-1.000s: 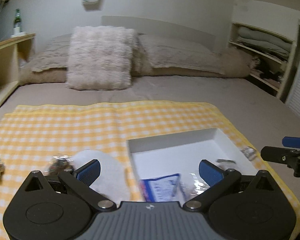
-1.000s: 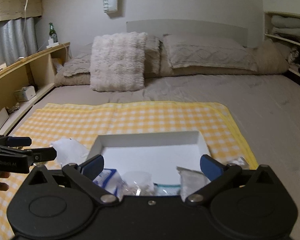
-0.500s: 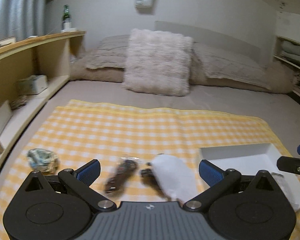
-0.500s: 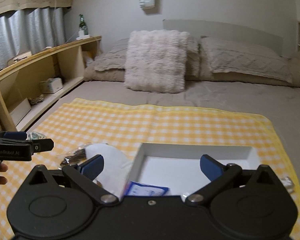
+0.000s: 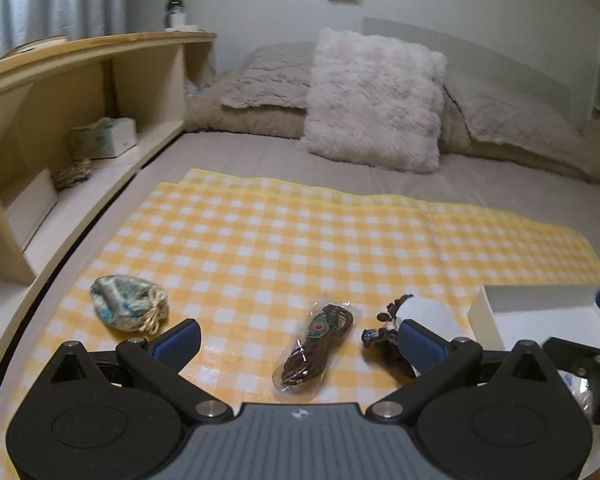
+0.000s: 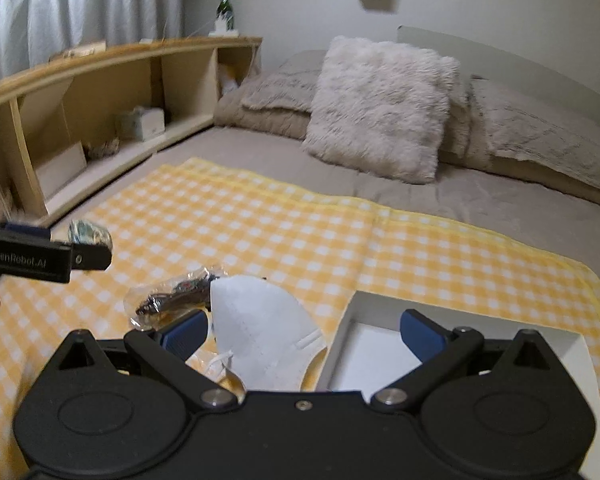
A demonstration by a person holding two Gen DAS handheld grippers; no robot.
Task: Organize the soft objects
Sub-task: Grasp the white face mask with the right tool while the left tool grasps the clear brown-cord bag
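On the yellow checked cloth (image 5: pixel 300 240) lie a blue-green drawstring pouch (image 5: pixel 128 303), a clear packet with a brown beaded piece (image 5: pixel 318 346) and a white face mask (image 6: pixel 260 328) on a dark beaded item (image 5: pixel 380 336). The white box (image 6: pixel 380 356) stands at the right. My left gripper (image 5: pixel 300 340) is open and empty, hovering just above the packet. My right gripper (image 6: pixel 304 332) is open and empty, over the mask and the box's left wall. The left gripper shows in the right wrist view (image 6: pixel 44 256).
A wooden shelf unit (image 5: pixel 80 92) with a tissue box and a bottle runs along the bed's left side. A fluffy cushion (image 5: pixel 372 100) and grey pillows lie at the headboard. The cloth lies on a grey bedsheet (image 5: pixel 480 184).
Both grippers have swung left, away from the white box, toward the loose items on the cloth. The pouch and packet have come into view. Both stay open.
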